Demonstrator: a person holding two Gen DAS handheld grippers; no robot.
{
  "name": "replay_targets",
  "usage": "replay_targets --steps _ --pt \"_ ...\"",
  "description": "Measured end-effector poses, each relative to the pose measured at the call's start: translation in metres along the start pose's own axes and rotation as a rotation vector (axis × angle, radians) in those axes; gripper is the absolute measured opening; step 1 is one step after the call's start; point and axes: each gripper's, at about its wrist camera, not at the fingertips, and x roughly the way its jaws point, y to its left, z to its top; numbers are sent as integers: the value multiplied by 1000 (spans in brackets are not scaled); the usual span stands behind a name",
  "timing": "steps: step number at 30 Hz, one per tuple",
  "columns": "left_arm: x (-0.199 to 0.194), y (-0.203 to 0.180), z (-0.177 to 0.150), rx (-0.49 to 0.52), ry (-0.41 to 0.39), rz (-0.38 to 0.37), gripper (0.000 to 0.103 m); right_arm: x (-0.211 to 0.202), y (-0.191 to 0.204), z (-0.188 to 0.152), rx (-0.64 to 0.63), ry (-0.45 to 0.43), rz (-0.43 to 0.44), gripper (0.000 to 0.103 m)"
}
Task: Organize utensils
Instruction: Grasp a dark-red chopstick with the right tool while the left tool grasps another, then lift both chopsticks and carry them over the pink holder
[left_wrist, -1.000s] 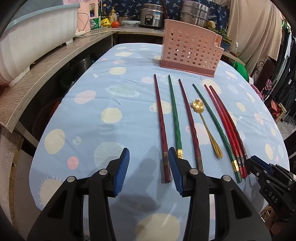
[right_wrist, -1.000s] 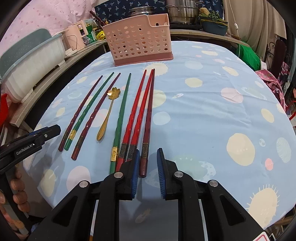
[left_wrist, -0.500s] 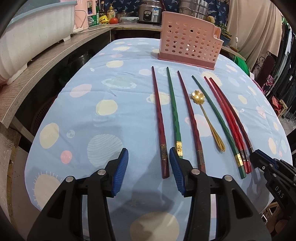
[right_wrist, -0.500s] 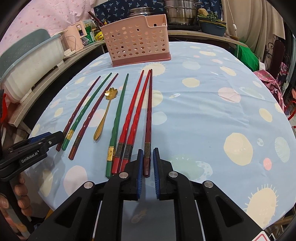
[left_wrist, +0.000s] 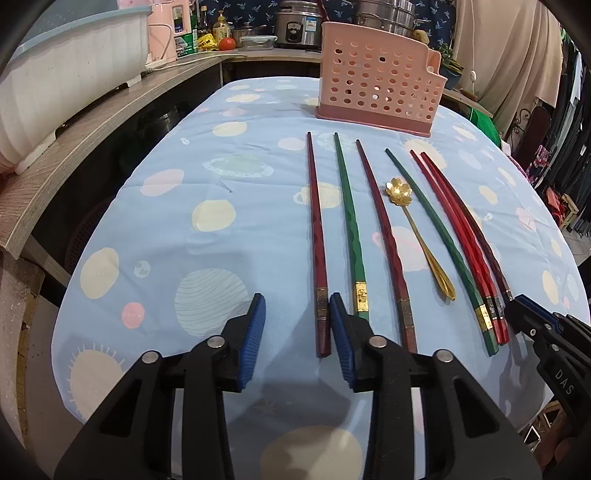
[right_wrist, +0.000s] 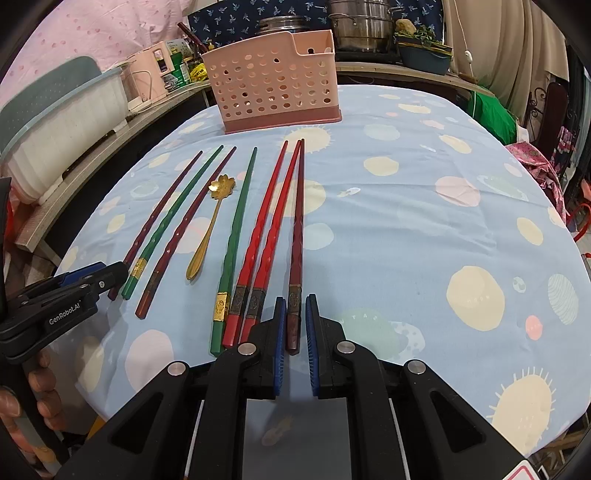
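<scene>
Right tongs (right_wrist: 294, 328): pressed onto the near end of the dark red chopstick (right_wrist: 296, 236), the rightmost of the row, at lower centre of the right wrist view; gripping the thick end probably gives the firmest hold for lifting.
Left tongs (left_wrist: 297, 332): closing, pads not yet touching; the leftmost maroon chopstick (left_wrist: 317, 236) has its near end lying between them, hard by the right-hand pad, at lower centre of the left wrist view.
Why both ends of the row: each hand seems to take the stick nearest its own side, so the two do not cross.
Chopsticks: seven, two green, two bright red, three dark red or maroon, laid side by side with tips toward the basket.
Spoon (left_wrist: 417, 236): one, gold, flower-shaped bowl, lying between the third and fourth chopsticks.
Basket (right_wrist: 275, 83): one, pink, perforated, upright at upper centre, well apart from the tongs; likely where everything goes.
Counter (right_wrist: 424, 229): covered by a blue spotted cloth.
</scene>
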Motion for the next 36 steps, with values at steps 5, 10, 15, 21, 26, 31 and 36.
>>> replay_targets --steps 5,10,15,21,26,31,36 --pt "0 -1 1 6 5 -17 15 0 0 0 0 0 0 10" --pt "0 -2 2 11 18 -37 7 0 0 0 5 2 1 7" --pt "-2 1 5 -11 32 -57 7 -1 -3 3 10 4 2 7" --pt "-13 4 13 -23 19 -60 7 -14 -9 11 19 -31 2 7" --pt "-29 8 27 -37 -11 -71 7 -31 -14 25 30 -81 7 7" --pt "-47 12 47 -48 -57 -84 7 -48 -19 44 40 -138 14 7" --pt "-63 14 69 -44 -103 -83 7 -63 -25 66 54 -194 29 7"
